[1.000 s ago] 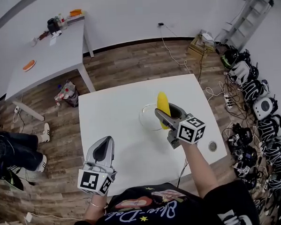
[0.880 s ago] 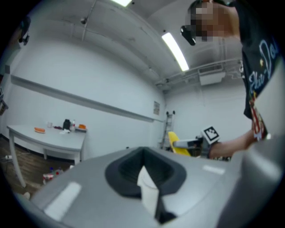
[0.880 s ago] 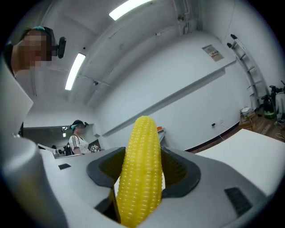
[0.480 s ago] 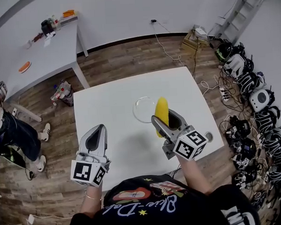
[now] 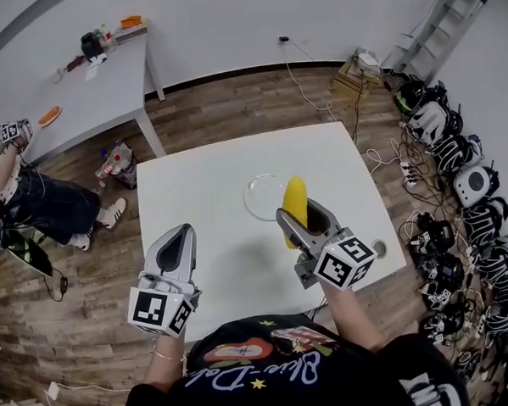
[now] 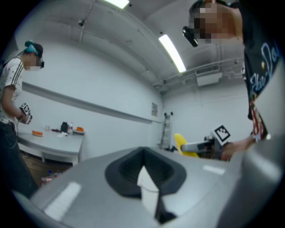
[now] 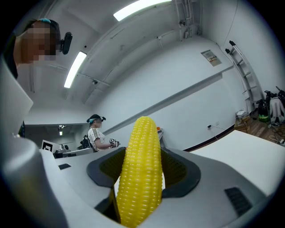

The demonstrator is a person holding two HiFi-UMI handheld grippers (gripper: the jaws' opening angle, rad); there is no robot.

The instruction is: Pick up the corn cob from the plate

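A yellow corn cob [image 5: 294, 202] is held up in the air, with my right gripper [image 5: 299, 216] shut on it. In the head view it hangs over the near right rim of the clear glass plate [image 5: 255, 198] on the white table [image 5: 202, 192]. In the right gripper view the corn cob [image 7: 141, 169] stands upright between the jaws of my right gripper [image 7: 143, 187], filling the gap. My left gripper [image 5: 180, 237] hovers above the table's near left part, shut and empty. In the left gripper view, my left gripper [image 6: 146, 171] shows closed jaws, with the corn cob [image 6: 180, 142] off to the right.
A small round disc [image 5: 379, 248] lies near the table's right edge. A second white table [image 5: 79, 97] with small items stands at the back left. A person [image 5: 15, 181] is at the far left. Headsets and cables [image 5: 457, 187] crowd the floor on the right.
My right gripper has drawn the corn cob back from over the plate toward me. The left gripper has barely moved. The person at the left has shifted farther into view.
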